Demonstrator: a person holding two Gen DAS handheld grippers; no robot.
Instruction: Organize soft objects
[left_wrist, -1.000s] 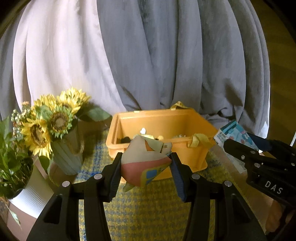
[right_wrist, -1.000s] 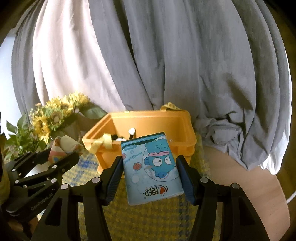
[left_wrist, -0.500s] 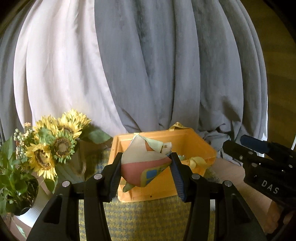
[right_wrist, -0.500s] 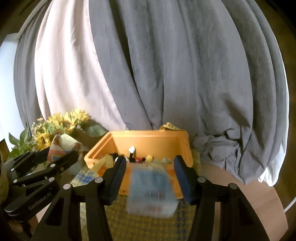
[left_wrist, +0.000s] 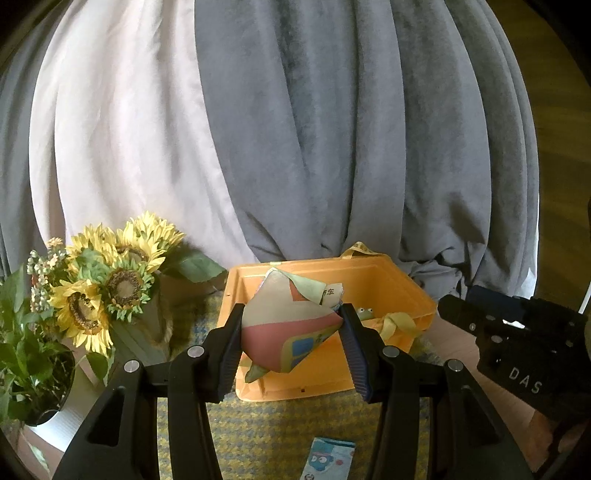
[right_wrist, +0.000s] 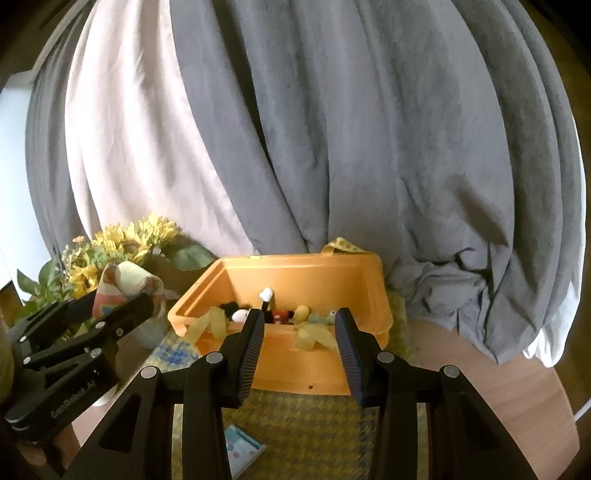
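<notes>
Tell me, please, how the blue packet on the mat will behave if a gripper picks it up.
The blue packet lies flat on the mat, so it is probably light and will not roll. It looks like a soft wrapped pack and may dent under the pads. Its printed wrap looks smooth, perhaps a little slippery.

An orange bin (right_wrist: 306, 365) sat on a yellow checked mat (right_wrist: 306, 435) before grey curtains (right_wrist: 351, 129). The right gripper (right_wrist: 300, 334) hovered just in front of the bin, jaws apart and empty. Plush toys (right_wrist: 258, 312) lay inside the bin. A blue tissue pack (right_wrist: 242, 448) lay on the mat nearer than the bin. Left of the bin, the left gripper (right_wrist: 110, 314) clasped a patterned cloth pouch (right_wrist: 122, 282), sunflowers (right_wrist: 122, 243) behind it.
</notes>
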